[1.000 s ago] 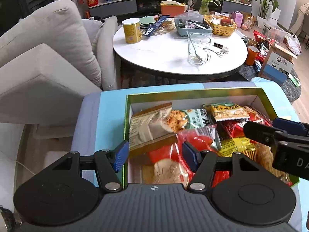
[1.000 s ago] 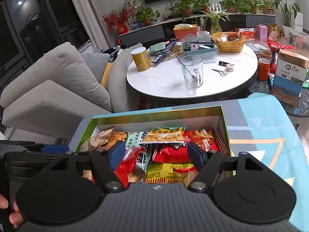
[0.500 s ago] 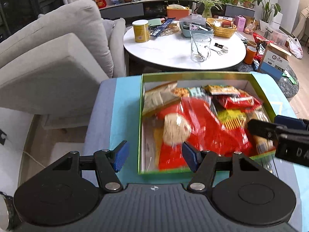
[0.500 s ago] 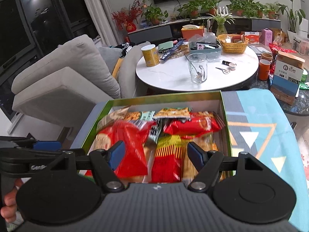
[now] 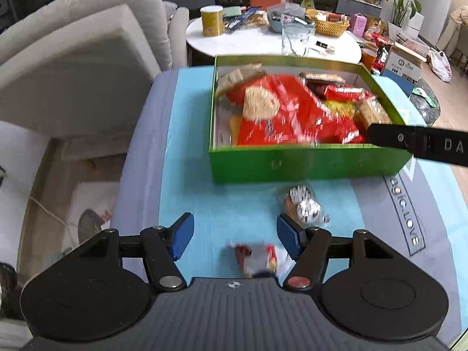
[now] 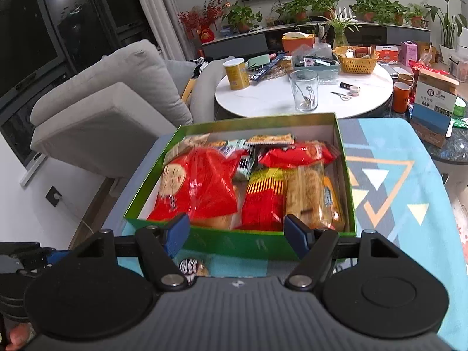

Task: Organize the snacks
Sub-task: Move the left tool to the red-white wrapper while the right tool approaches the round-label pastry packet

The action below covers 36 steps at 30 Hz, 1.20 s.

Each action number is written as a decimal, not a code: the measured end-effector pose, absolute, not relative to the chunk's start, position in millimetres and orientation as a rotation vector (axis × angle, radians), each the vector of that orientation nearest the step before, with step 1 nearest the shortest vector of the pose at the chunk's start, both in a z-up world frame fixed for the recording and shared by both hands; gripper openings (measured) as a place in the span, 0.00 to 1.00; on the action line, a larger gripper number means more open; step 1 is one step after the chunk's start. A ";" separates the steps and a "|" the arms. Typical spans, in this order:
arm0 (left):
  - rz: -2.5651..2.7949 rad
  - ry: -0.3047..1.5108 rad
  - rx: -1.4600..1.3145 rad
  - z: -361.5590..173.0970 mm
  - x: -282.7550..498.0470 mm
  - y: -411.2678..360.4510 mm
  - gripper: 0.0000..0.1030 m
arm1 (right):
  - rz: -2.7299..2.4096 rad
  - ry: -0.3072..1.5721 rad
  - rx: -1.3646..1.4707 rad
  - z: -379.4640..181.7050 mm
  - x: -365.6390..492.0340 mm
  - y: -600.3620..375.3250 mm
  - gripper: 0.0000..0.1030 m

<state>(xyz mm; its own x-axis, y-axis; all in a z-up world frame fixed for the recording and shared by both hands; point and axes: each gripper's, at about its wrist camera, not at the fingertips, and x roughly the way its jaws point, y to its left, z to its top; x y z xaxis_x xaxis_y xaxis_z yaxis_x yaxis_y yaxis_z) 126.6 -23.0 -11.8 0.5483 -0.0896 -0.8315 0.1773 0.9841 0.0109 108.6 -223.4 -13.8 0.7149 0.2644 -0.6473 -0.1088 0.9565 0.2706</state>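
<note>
A green box [image 5: 307, 162] full of snack bags stands on a blue cloth, with a large red bag [image 5: 280, 111] on top. My left gripper [image 5: 235, 239] hovers over the cloth in front of the box, its jaws opening. A small red and white packet [image 5: 257, 259] lies on the cloth between its fingers, with neither pad pressing on it. A silver-wrapped snack [image 5: 304, 204] lies by the right finger. My right gripper [image 6: 236, 235] stands open and empty before the green box [image 6: 263, 247], with a dark wrapped snack [image 6: 191, 267] below it.
A grey sofa [image 6: 117, 96] stands at the left. Behind the box is a round white table [image 6: 263, 99] with a glass mug [image 6: 304, 93], a yellow can [image 6: 237, 74] and a basket. A cardboard box [image 6: 435, 102] stands at the right. The patterned cloth [image 6: 395, 190] stretches to the right.
Both grippers have drawn back from over the box, which now lies farther ahead. Loose snacks on the cloth have come into view under the left gripper.
</note>
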 end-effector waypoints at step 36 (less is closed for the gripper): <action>-0.168 1.072 0.016 -76.4 115.8 -40.5 0.52 | 0.270 0.902 0.199 -66.5 101.1 -187.3 0.66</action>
